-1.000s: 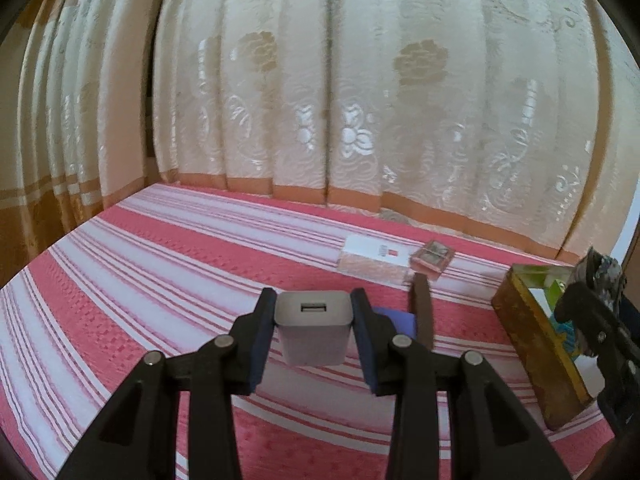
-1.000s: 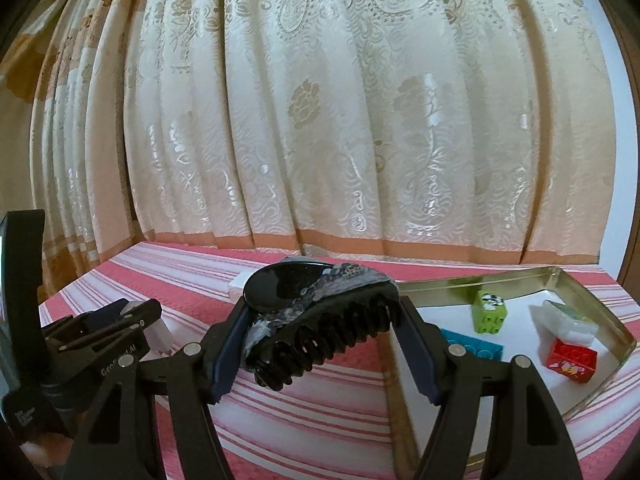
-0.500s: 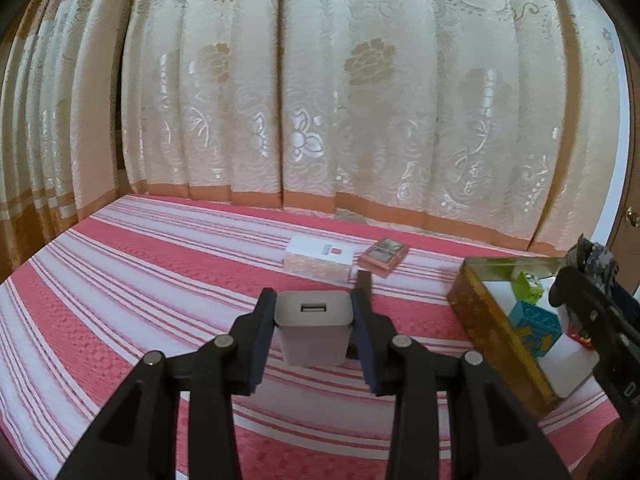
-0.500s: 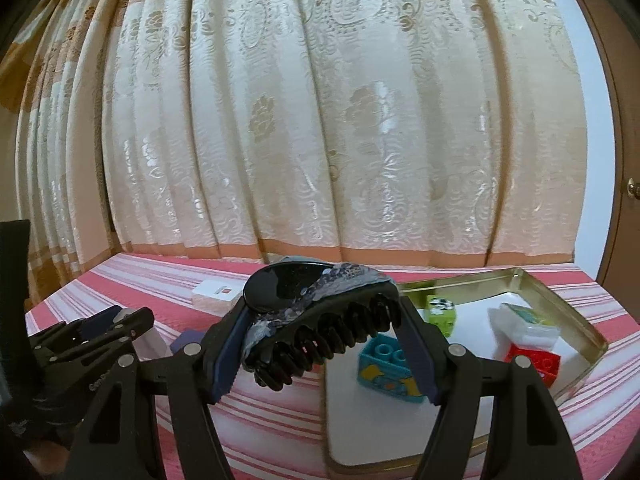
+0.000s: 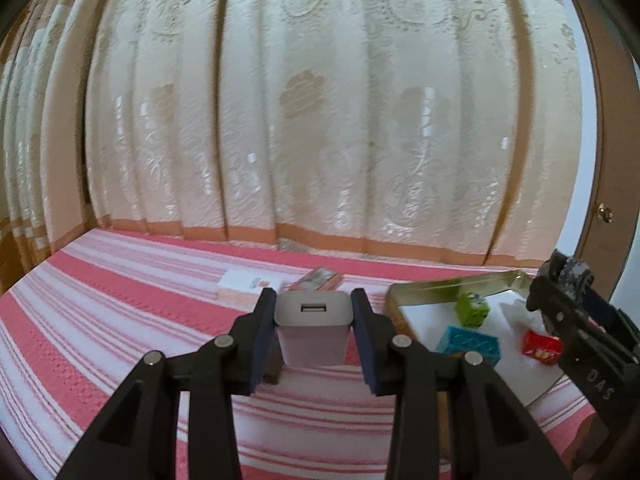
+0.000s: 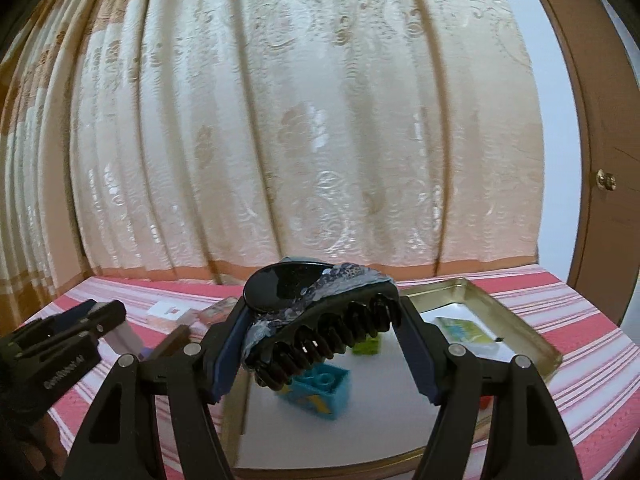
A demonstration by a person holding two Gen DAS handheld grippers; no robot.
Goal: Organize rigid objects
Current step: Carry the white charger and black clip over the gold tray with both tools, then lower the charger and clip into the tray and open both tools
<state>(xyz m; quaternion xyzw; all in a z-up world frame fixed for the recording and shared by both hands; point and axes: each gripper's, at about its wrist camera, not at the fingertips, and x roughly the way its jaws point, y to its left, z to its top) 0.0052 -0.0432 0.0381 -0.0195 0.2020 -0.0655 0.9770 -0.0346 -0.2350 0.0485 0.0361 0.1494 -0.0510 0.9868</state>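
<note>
Four toys lie in the tray [image 6: 516, 322]; left gripper [image 5: 313, 330] holds a charger [image 5: 313, 328], right gripper [image 6: 320, 346] a clip [image 6: 320, 320], two boxes [image 5: 240, 282] left far.

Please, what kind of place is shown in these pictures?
Probably a room in a home, perhaps a bedroom: long patterned curtains, a wide surface under a red striped cover, and a wooden door with a knob.
</note>
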